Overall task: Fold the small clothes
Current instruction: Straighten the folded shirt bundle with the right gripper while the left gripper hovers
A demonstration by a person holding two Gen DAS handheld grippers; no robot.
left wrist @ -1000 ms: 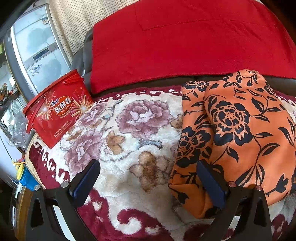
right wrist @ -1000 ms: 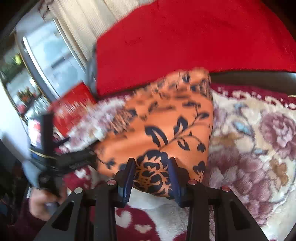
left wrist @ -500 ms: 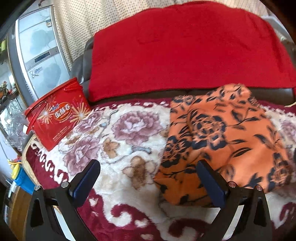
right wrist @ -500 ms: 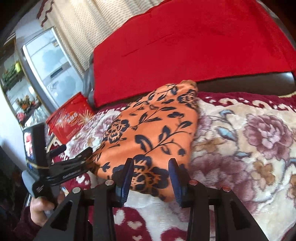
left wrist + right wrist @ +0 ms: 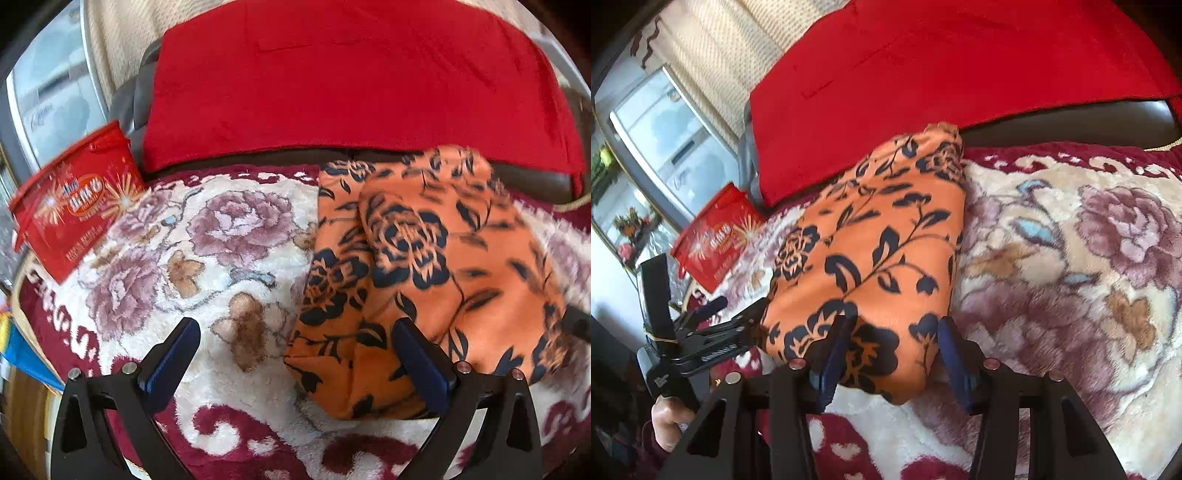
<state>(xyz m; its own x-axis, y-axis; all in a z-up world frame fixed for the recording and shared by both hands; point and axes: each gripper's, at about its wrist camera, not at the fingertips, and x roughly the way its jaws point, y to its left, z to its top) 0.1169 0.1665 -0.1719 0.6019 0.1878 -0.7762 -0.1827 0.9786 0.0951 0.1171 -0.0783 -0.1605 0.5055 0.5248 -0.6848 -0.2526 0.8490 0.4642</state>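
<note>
Orange floral garment [image 5: 871,258] lies folded on floral blanket [image 5: 1071,258], long axis running away from right tongs [image 5: 890,354], opening astride its near edge; left tongs [image 5: 295,354] spread beside its corner.

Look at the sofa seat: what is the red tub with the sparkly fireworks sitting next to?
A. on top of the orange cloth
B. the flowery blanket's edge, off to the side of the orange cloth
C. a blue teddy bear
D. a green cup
B: the red tub stands at the flowery blanket's far side edge, well apart from the folded orange cloth.
</note>
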